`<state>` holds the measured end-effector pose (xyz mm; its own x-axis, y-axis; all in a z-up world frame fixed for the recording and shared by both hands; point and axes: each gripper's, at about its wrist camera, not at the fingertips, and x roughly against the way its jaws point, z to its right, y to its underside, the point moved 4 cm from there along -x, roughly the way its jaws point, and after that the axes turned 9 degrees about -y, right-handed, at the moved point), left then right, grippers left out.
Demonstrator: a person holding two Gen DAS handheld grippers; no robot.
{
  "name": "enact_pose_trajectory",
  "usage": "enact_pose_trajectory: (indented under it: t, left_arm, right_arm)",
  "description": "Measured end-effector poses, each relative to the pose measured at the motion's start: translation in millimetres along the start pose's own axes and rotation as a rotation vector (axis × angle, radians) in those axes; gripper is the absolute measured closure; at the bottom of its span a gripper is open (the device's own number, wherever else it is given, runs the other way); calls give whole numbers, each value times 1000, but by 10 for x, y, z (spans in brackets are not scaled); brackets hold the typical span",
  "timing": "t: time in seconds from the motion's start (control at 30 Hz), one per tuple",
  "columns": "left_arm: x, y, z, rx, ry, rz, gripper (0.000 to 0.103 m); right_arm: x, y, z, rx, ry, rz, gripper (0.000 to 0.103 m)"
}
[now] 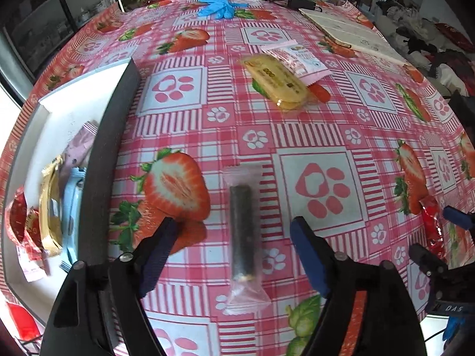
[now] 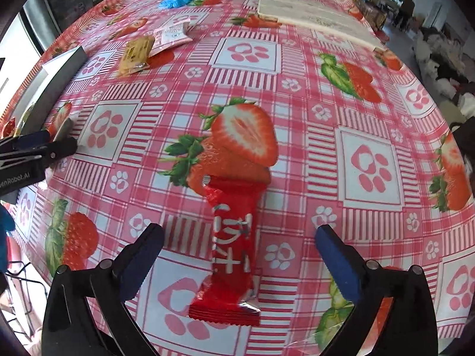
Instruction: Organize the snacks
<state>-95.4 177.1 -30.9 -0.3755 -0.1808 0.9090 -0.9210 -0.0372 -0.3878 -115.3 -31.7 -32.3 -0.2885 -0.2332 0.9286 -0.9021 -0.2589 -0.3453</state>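
A dark snack roll in a clear wrapper (image 1: 242, 231) lies on the strawberry tablecloth between the wide-apart fingers of my left gripper (image 1: 236, 225), which is open and not touching it. A red snack packet with white lettering (image 2: 231, 252) lies flat between the fingers of my right gripper (image 2: 239, 234), open too, pads well clear of it. The same red packet (image 1: 433, 228) shows at the right edge of the left wrist view. A white box with a dark rim (image 1: 98, 160) stands at the left and holds several wrapped snacks (image 1: 50, 216).
Farther back lie a yellow biscuit pack (image 1: 277, 81) and a pink-and-white packet (image 1: 297, 56), partly overlapping. Blue gloves (image 1: 219, 4), a black power adapter with cable (image 1: 301, 1) and a flat white board (image 2: 314, 17) sit at the far end of the table.
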Motion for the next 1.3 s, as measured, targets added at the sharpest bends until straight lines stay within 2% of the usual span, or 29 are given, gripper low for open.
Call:
enact_pose_trajectory:
  t: [0.1,0.13,0.17,0.23,0.93,1.17,1.3]
  left_arm:
    - [-7,34,32,12,-5,4,9]
    - [-27,59,34,16,7,-2,1]
    - [-37,75,48,11,8,-4,0]
    - [-25,105,57,5,7,19,0]
    - [-11,116,50,6,12,29,0]
    - [-23,93,58,-2,11,13,0]
    - [-41,55,86,-13,11,-16,0]
  right_arm:
    - [-7,5,-4,2,-3,7,1]
    - [-4,4,-7,5,-2,13,1]
    - [-2,8,-8,5,-3,18,1]
    - [13,21,-10,4,-5,30,1]
    - [50,65,-16,8,-2,73,1]
    - [29,54,-6,5,-3,53,1]
    - [-2,7,-2,-4,-2,1,1]
